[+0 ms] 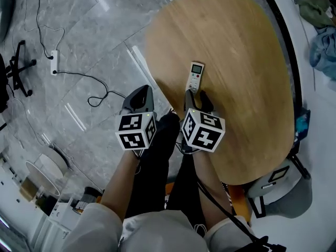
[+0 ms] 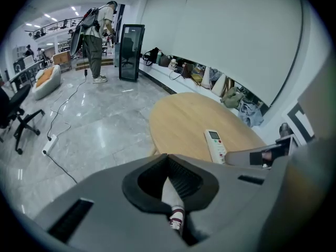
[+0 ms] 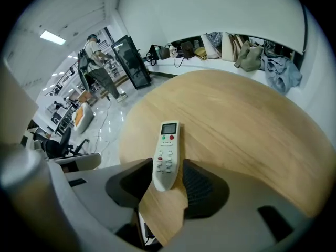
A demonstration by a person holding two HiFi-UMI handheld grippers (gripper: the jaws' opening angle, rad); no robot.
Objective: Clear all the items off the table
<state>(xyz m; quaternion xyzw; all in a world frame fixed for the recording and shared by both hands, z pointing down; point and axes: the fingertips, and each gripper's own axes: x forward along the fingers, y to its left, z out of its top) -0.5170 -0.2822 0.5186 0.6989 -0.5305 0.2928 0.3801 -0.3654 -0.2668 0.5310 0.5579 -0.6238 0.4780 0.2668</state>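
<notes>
Remote point(image 3: 167, 154) lay between right gripper's point(image 3: 167, 168) parted jaws, left gripper point(image 2: 168, 157) closed; a skewed squeeze might skid it off the table point(image 3: 241, 119)

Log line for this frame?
step: grasp approach | right gripper: jaws open, astride near end of remote | left gripper: jaws shut, empty, over floor | table: remote only

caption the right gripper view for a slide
Open right gripper straddles a white remote on the wooden table.
</notes>
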